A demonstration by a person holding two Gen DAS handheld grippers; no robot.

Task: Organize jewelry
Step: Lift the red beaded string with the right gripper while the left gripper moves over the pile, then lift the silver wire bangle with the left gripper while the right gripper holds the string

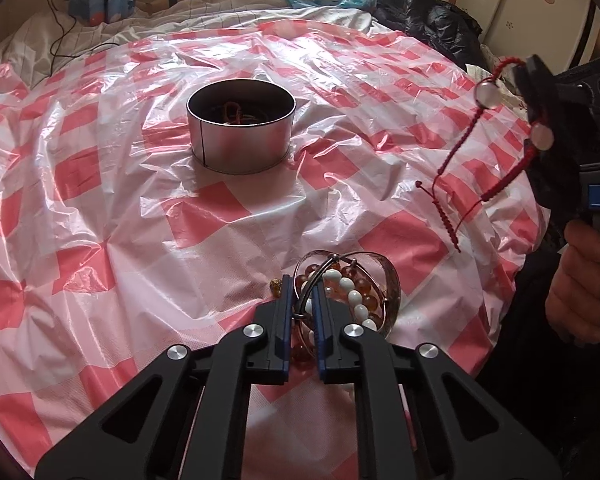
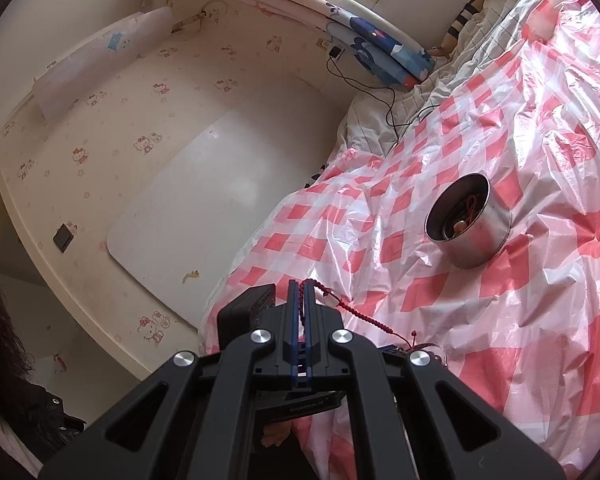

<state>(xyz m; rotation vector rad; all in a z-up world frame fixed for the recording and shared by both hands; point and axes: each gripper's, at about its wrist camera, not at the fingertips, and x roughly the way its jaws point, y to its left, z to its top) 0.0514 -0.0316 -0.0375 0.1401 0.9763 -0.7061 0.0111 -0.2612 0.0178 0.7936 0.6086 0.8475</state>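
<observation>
My left gripper [image 1: 301,282] points down at a small jewelry pile on the checked sheet. It is shut on a thin metal bangle [image 1: 374,257], with a white bead bracelet [image 1: 353,293], amber beads [image 1: 367,302] and a clear bangle [image 1: 393,292] tangled around it. My right gripper [image 1: 527,66] [image 2: 302,285] is held up at the right, shut on a red cord bracelet [image 1: 458,144] [image 2: 356,312] with two clear beads, which dangles freely. A round metal tin [image 1: 240,148] [image 2: 484,240] stands further off on the sheet with some jewelry inside.
A crinkled red-and-white checked plastic sheet [image 1: 140,240] covers the bed. A dark jacket [image 1: 440,16] and a black cable [image 1: 60,32] lie at the far side. A hand [image 1: 580,292] grips the right tool. The bed edge meets the papered wall [image 2: 220,184].
</observation>
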